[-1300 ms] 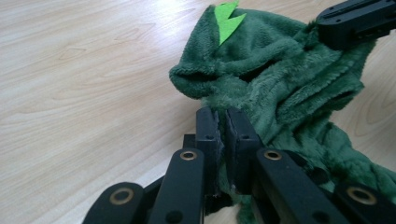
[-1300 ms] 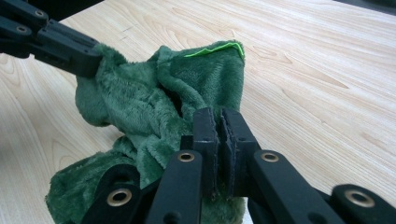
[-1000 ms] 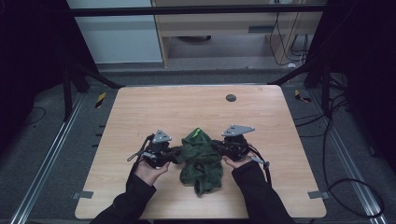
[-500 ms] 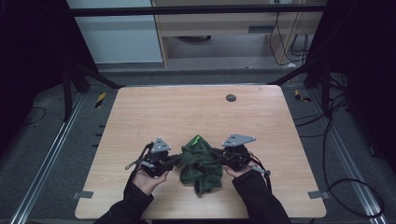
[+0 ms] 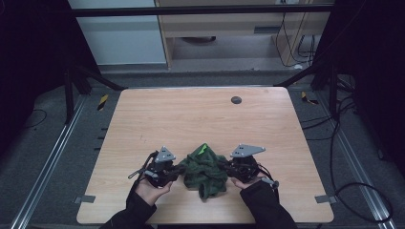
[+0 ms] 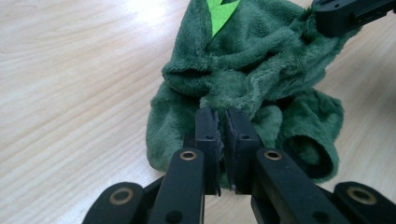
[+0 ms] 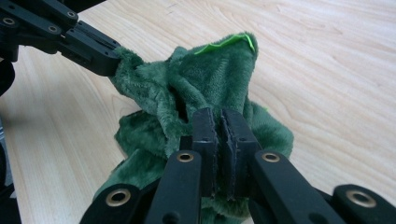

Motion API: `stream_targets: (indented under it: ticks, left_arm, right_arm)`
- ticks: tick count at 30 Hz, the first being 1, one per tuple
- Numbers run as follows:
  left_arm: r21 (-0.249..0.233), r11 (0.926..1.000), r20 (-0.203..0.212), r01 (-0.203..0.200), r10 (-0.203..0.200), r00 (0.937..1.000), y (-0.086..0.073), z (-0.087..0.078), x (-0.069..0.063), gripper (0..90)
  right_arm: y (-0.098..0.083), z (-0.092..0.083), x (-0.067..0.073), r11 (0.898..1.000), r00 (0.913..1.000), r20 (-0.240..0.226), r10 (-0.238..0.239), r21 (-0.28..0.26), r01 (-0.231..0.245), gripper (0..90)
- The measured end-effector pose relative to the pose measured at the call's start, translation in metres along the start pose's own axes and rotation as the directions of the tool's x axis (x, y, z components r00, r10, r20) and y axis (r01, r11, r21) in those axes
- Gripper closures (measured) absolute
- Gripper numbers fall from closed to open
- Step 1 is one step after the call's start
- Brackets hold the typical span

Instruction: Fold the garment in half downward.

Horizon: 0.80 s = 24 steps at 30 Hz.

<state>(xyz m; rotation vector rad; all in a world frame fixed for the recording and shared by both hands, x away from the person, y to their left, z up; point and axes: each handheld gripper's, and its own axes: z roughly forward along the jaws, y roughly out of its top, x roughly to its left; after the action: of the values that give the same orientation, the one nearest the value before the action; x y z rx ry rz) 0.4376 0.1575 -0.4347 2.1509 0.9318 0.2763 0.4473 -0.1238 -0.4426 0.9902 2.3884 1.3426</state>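
Standing on grey floor [image 5: 43, 143], a pale wooden desk [image 5: 200, 119] takes up the middle of the high view, with a small dark disc [image 5: 236, 99] near its far edge. Near the front edge lies a crumpled green cloth [image 5: 205, 168], plush and fleecy, bunched into a low heap with a bright green patch [image 5: 204, 148] at its far tip. A person's dark sleeves come in from the near side, one hand on each side of the cloth.

Left gripper [image 5: 178, 169] meets the cloth's left side; in the left gripper view its jaws are pinched together on a fold of the cloth [image 6: 243, 65], with fleece showing in the narrow gap between them. Right gripper [image 5: 224, 167] meets the cloth's right side; in the right gripper view its jaws are likewise clamped on the cloth [image 7: 210, 79], pads nearly touching. Each gripper carries a grey three-cornered plate on top.
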Motion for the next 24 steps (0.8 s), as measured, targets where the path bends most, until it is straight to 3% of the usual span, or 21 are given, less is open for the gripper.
stream_targets:
  ticks: [8,24]
  left_arm:
    - [0.03,0.9995,0.006,-0.007,0.007,1.0,-0.01,0.002,-0.01,84.6]
    - [0.107,0.9942,0.043,-0.013,0.009,0.999,-0.027,0.012,-0.018,84.3]
  right_arm:
    - [-0.016,-0.004,0.007,0.999,0.999,-0.03,0.033,0.027,-0.032,84.7]
    - [-0.039,-0.004,0.014,0.995,0.9955,-0.067,0.068,0.077,-0.063,83.9]
